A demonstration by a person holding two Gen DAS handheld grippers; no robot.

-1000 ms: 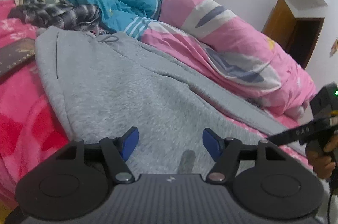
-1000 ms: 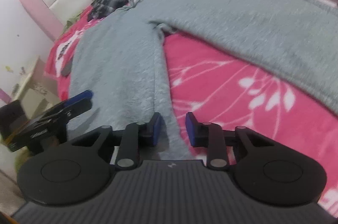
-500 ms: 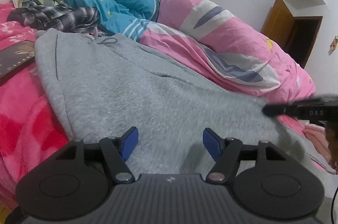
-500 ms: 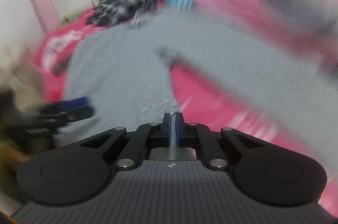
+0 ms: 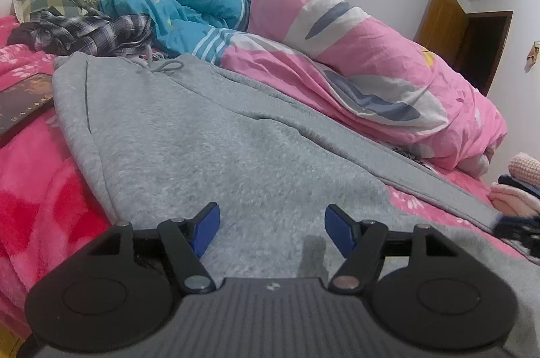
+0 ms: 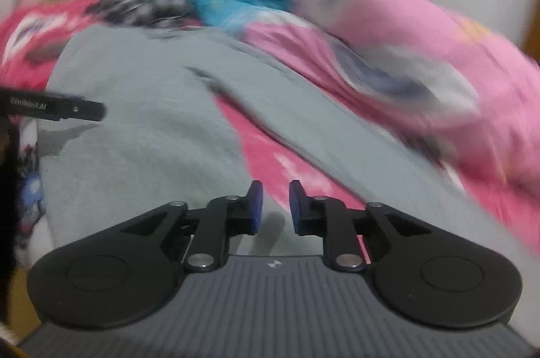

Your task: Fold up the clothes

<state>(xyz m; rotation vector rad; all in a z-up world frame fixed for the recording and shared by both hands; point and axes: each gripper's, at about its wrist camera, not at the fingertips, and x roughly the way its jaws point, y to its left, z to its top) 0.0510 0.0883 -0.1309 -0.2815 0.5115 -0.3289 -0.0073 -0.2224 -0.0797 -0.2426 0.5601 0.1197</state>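
Here, grey pants [image 5: 209, 135] lie flat on the pink bed [image 5: 37, 189], waistband far, legs running toward the cameras.
Left gripper [image 5: 271, 231] gapes wide, empty; right gripper [image 6: 272, 208], narrowly parted, is opening, holding nothing.

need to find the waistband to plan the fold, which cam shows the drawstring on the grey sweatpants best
The left wrist view. It is sharp, and the drawstring shows as a clear loop at the waistband of the grey sweatpants. The right wrist view is motion-blurred: the sweatpants show, but the drawstring cannot be made out.
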